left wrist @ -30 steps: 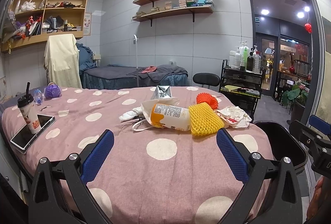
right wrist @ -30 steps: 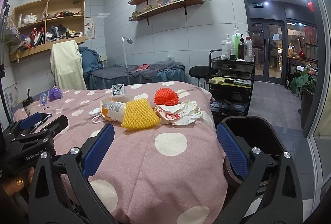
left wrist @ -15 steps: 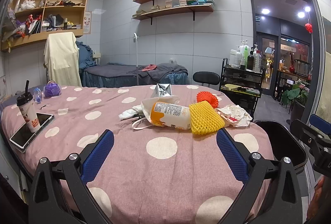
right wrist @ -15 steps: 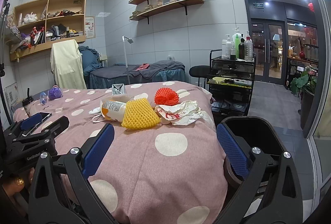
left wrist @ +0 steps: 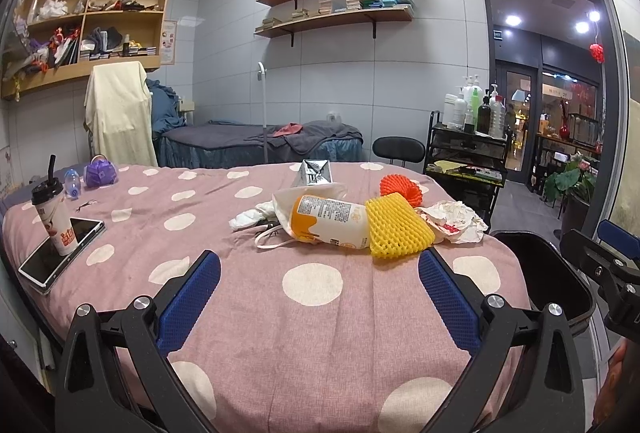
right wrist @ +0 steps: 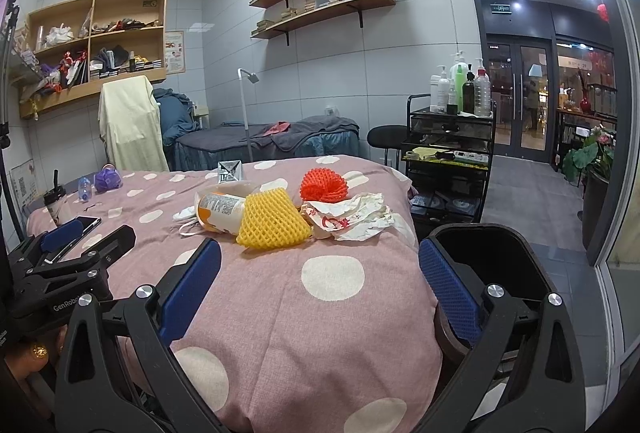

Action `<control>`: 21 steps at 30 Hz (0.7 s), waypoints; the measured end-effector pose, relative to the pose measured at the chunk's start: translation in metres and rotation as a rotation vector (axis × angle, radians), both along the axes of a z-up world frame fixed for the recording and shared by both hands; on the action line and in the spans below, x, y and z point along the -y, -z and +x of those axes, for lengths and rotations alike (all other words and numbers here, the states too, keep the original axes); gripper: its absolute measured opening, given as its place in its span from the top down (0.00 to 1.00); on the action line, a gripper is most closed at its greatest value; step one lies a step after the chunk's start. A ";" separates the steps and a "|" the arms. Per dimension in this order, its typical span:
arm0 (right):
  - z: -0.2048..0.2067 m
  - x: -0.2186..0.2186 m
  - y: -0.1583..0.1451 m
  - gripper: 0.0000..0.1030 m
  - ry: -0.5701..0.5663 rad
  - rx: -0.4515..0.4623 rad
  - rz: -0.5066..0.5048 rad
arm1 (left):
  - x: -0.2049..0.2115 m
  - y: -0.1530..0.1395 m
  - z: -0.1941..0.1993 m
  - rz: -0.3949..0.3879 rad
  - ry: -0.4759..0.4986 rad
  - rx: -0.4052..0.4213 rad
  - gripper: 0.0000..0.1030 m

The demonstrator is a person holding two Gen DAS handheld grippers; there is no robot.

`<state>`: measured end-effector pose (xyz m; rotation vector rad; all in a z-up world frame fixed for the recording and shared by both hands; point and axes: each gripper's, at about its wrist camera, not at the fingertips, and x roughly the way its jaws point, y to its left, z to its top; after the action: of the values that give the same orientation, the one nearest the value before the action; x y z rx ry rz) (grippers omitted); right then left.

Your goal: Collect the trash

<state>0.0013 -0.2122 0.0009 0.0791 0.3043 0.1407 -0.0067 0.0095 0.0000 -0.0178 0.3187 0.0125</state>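
A heap of trash lies on the pink polka-dot table (left wrist: pixel 312 313): an orange-and-white bottle (left wrist: pixel 328 221) on its side, a yellow foam net (left wrist: pixel 396 225), an orange foam net (left wrist: pixel 401 186), crumpled paper (left wrist: pixel 454 221), a white mask (left wrist: pixel 256 217) and a small silver carton (left wrist: pixel 314 172). The same heap shows in the right wrist view, with the yellow net (right wrist: pixel 272 219), orange net (right wrist: pixel 323 185) and paper (right wrist: pixel 352 217). My left gripper (left wrist: pixel 319 289) is open and empty, short of the heap. My right gripper (right wrist: pixel 319 287) is open and empty. A black bin (right wrist: pixel 486 257) stands at the table's right edge.
A drink cup (left wrist: pixel 54 213) stands on a phone (left wrist: pixel 60 253) at the table's left, with a small bottle (left wrist: pixel 73 183) and a purple pouch (left wrist: pixel 100 173) behind. A black trolley (right wrist: pixel 448 149) with bottles, a stool and a bed stand beyond the table.
Both grippers have barely shifted. Both stay open and empty and the trash has not moved.
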 end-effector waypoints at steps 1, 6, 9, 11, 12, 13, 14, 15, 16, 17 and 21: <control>0.000 0.000 0.000 0.05 0.000 -0.001 0.000 | 0.000 0.000 0.000 0.000 0.000 0.000 0.06; 0.001 0.000 0.000 0.05 -0.001 -0.002 0.000 | 0.000 0.000 0.000 0.001 -0.001 0.002 0.06; 0.001 0.000 0.000 0.05 -0.002 -0.002 0.000 | 0.000 0.000 0.000 0.000 0.000 0.001 0.06; 0.001 0.000 0.001 0.05 -0.002 -0.003 -0.001 | 0.000 0.000 0.000 0.001 -0.001 0.000 0.06; 0.002 0.000 0.001 0.05 -0.003 -0.004 -0.001 | 0.000 0.000 0.000 0.001 -0.001 -0.001 0.06; 0.002 0.000 0.001 0.05 -0.003 -0.004 -0.001 | 0.000 0.000 0.000 0.000 -0.002 -0.001 0.06; 0.003 0.000 0.001 0.05 -0.004 -0.005 -0.001 | 0.001 0.000 0.000 0.001 -0.001 -0.001 0.06; 0.003 -0.001 0.002 0.05 -0.004 -0.005 -0.001 | 0.001 0.000 0.000 0.001 -0.001 -0.002 0.06; 0.003 -0.001 0.002 0.05 -0.003 -0.006 -0.002 | 0.001 0.000 0.000 0.001 -0.001 -0.001 0.06; 0.003 -0.002 0.002 0.05 -0.004 -0.007 -0.002 | 0.001 0.001 0.000 0.001 -0.001 -0.003 0.06; 0.007 -0.003 0.005 0.05 -0.008 -0.019 -0.002 | 0.001 0.004 0.003 -0.001 0.008 -0.014 0.06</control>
<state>0.0078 -0.2089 -0.0039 0.0768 0.3233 0.1472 -0.0037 0.0089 -0.0036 -0.0178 0.3332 0.0040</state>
